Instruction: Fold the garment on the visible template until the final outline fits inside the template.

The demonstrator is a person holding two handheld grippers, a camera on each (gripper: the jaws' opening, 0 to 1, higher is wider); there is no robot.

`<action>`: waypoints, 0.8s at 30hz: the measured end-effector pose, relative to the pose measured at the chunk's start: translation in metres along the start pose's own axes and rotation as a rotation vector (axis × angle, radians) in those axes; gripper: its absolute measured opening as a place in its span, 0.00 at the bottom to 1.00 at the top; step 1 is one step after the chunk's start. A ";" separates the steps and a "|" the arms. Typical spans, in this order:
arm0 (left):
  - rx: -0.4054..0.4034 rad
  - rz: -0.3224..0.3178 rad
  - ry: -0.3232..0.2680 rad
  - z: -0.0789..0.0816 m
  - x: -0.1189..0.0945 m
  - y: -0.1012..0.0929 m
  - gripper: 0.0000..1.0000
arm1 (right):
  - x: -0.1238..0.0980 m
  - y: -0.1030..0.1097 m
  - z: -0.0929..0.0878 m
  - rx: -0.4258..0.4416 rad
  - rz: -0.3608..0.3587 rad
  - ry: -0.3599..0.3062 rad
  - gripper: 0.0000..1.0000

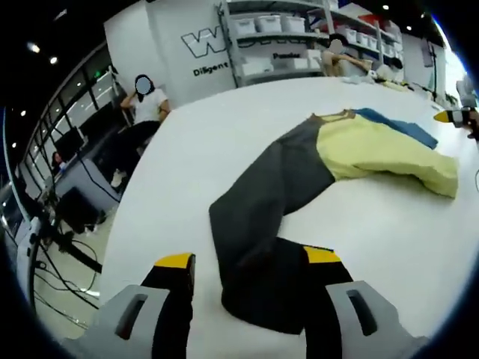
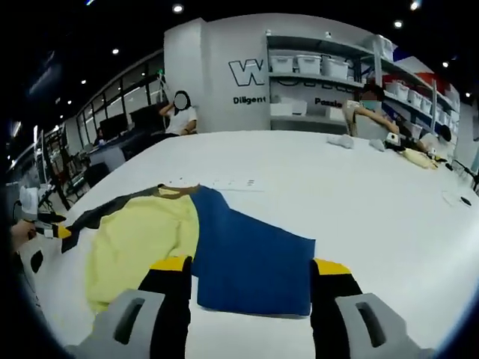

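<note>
A broad white counter runs back toward a grey wall lettered with a large white logo. Metal shelving beside it carries white storage bins. Round ceiling lights dot a dark ceiling. Along one side stand dark-framed windows, with desks and monitors below. Cables trail across the pale floor. A seated person sits near the wall.

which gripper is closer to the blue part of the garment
Right. The right gripper has its open jaws on either side of the blue panel. The left gripper is at the dark grey sleeve, at the garment's opposite end.
</note>
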State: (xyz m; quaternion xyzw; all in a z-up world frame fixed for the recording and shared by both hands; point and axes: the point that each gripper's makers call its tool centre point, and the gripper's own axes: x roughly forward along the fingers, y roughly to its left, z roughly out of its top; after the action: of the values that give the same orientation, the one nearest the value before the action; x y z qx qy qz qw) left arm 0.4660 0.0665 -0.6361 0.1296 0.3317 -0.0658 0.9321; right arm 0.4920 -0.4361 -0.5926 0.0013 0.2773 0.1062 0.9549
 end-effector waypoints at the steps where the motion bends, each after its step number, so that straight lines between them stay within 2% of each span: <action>1: 0.006 -0.007 -0.007 0.002 -0.003 -0.003 0.69 | -0.002 0.006 0.000 -0.007 0.015 0.003 0.71; 6: -0.006 -0.044 -0.026 0.005 -0.012 -0.017 0.83 | -0.009 0.031 -0.003 -0.026 0.086 0.006 0.84; 9: -0.058 -0.075 -0.036 0.007 -0.019 -0.030 0.90 | -0.015 0.047 -0.004 -0.063 0.122 0.005 0.85; 12: -0.065 -0.099 -0.046 0.009 -0.024 -0.038 0.97 | -0.020 0.064 -0.007 -0.113 0.165 0.021 0.87; 19: -0.073 -0.148 -0.079 0.015 -0.041 -0.055 0.99 | -0.031 0.094 -0.016 -0.115 0.266 0.031 0.99; 24: -0.077 -0.169 -0.090 0.016 -0.051 -0.064 0.99 | -0.037 0.116 -0.026 -0.152 0.319 0.046 0.99</action>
State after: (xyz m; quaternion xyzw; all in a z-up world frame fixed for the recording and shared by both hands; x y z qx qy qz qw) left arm 0.4226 0.0028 -0.6045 0.0620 0.3017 -0.1368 0.9415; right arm 0.4246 -0.3319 -0.5877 -0.0290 0.2864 0.2771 0.9167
